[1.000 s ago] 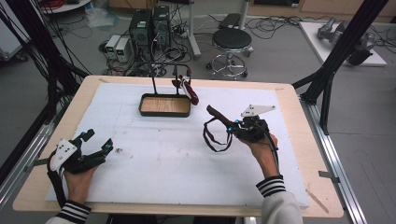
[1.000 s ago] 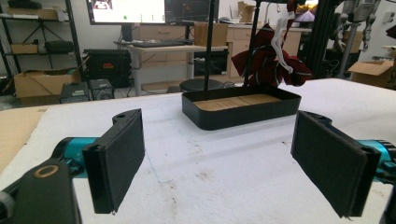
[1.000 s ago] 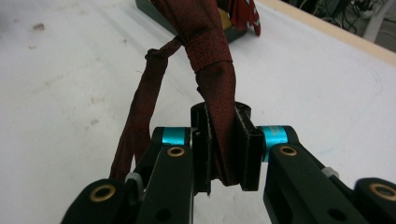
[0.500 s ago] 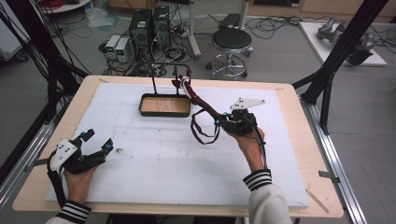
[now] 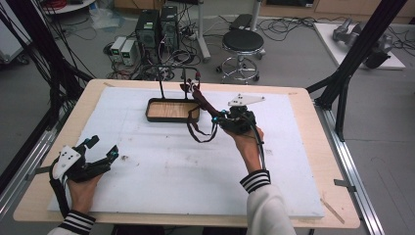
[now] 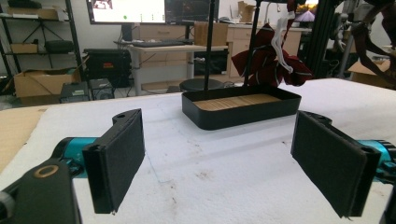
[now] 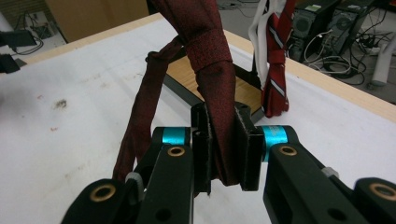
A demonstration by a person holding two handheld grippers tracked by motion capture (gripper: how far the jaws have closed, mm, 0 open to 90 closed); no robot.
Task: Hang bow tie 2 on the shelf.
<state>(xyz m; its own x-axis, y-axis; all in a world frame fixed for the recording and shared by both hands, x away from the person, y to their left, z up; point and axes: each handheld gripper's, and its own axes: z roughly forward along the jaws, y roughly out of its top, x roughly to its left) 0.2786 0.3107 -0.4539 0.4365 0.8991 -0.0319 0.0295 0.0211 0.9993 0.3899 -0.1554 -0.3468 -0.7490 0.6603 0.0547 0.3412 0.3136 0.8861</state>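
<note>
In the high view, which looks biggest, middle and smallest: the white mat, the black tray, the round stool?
1. white mat, by far the biggest.
2. black tray.
3. round stool, close to the tray in size; it stands farther back, so that order is unsure.

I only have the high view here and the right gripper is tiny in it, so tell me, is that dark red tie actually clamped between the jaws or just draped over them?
Observer: Clamped. In the right gripper view the right gripper has both pads pressed on the dark red tie.
Operator: And the left gripper, anything in it?
Observer: No. In the left gripper view the left gripper stands wide open over bare white table cover.
Operator: What hangs at the tray's post?
Observer: A second striped red tie with a white band, hanging beside the black tray.
</note>
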